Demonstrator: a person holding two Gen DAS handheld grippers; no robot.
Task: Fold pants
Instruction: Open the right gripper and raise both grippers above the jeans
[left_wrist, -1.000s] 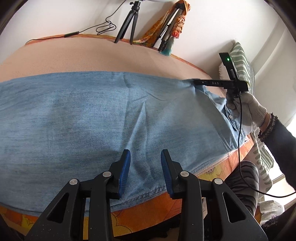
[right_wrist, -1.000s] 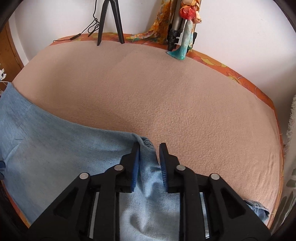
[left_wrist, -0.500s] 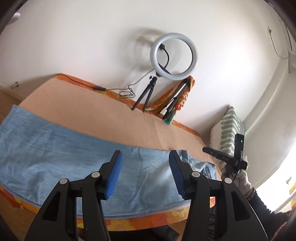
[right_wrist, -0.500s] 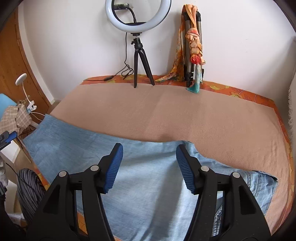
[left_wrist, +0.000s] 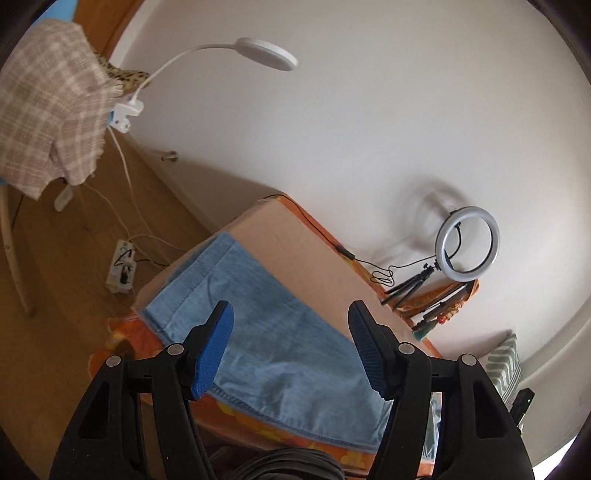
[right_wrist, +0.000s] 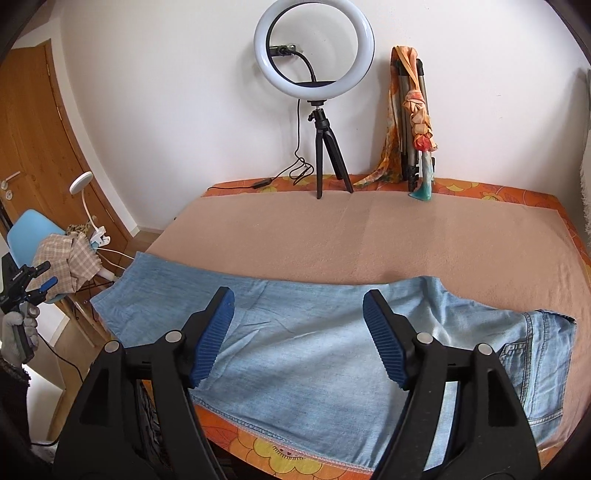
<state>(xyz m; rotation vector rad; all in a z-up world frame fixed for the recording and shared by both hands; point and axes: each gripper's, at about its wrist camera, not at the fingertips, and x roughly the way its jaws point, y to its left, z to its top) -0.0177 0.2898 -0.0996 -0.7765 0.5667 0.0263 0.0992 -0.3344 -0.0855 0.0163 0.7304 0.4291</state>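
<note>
While both the left tongs (left_wrist: 288, 347) and right tongs (right_wrist: 297, 336) hover wide open and empty above the light-blue denim pants (right_wrist: 314, 354) lying flat along the near edge of the peach-covered surface (right_wrist: 369, 240), a shallow one-layer pinch could drag them off that edge.

You get one label only: small white lettering on the left gripper (right_wrist: 27, 286), too blurred to read.

My left camera looked down the pants (left_wrist: 280, 339) from their hem end; my right camera faced them squarely; both saw the ring light (right_wrist: 314, 48).
</note>
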